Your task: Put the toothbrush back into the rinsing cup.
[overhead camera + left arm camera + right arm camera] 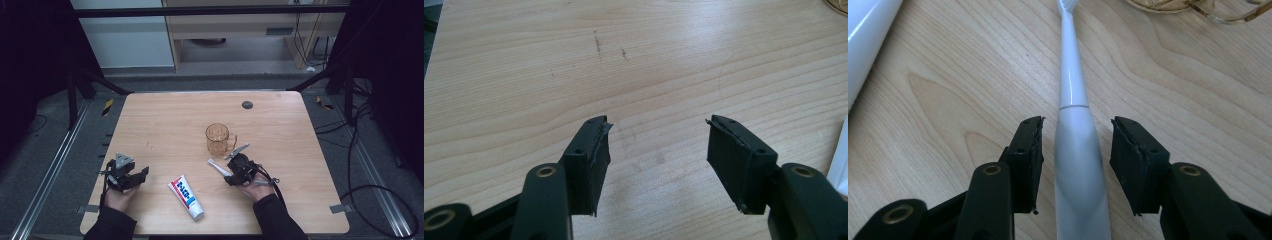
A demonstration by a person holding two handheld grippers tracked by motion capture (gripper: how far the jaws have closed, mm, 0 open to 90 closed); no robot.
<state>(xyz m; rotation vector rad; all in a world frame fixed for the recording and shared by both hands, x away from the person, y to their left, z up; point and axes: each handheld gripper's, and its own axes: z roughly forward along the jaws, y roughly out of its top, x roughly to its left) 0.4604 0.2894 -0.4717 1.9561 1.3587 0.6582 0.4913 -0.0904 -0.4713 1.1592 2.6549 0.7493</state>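
Note:
A white toothbrush [1073, 140] lies flat on the wooden table [165, 125], its head toward the amber glass mug [218, 138]. My right gripper [1077, 125] is open and straddles the toothbrush handle, with a gap on each side between the pads and the handle. In the high view the right gripper [231, 176] sits over the handle, the brush tip [212, 161] poking out to the left. A toothpaste tube [186, 197] lies near the front edge. My left gripper [659, 122] is open over bare wood at the left, also seen from above [142, 173].
A small dark disc [247, 105] sits near the table's far edge. The mug's base and handle [1198, 7] edge the top of the right gripper view. Black frame bars and cables surround the table; a wooden cabinet [240, 30] stands beyond.

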